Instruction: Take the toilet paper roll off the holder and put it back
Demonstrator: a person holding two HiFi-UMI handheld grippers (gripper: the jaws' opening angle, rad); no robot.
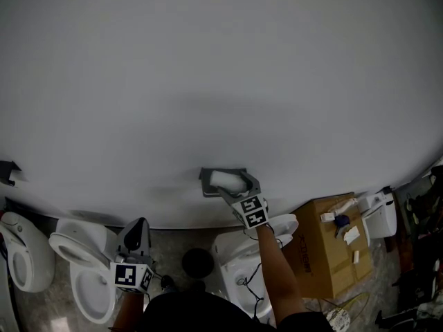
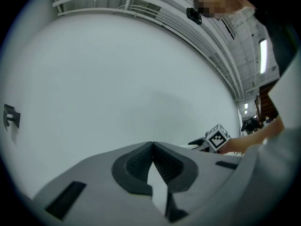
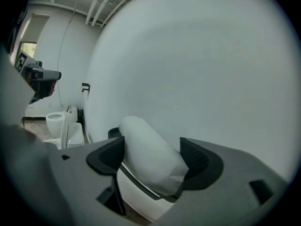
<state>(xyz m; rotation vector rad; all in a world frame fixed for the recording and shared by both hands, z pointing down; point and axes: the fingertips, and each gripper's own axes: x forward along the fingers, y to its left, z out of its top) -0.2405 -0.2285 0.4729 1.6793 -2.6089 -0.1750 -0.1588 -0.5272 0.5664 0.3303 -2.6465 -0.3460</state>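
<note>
A white toilet paper roll [image 1: 225,179] sits in a grey holder [image 1: 205,185] fixed to the white wall. My right gripper [image 1: 233,184] reaches up to it, jaws on either side of the roll. In the right gripper view the roll [image 3: 149,158] fills the gap between both pads [image 3: 109,155] and touches them, so the right gripper [image 3: 153,157] is shut on it; a dark bit of the holder [image 3: 113,133] shows behind. My left gripper [image 1: 138,228] hangs low at the left, away from the holder. In its own view the left gripper [image 2: 152,146] is shut with nothing between its tips.
Below the wall stand a white toilet [image 1: 83,272] at left and another [image 1: 239,265] under my right arm, with a black round object [image 1: 197,261] between. A cardboard box [image 1: 325,251] with small items sits at right. A second dark bracket [image 1: 8,173] is on the wall far left.
</note>
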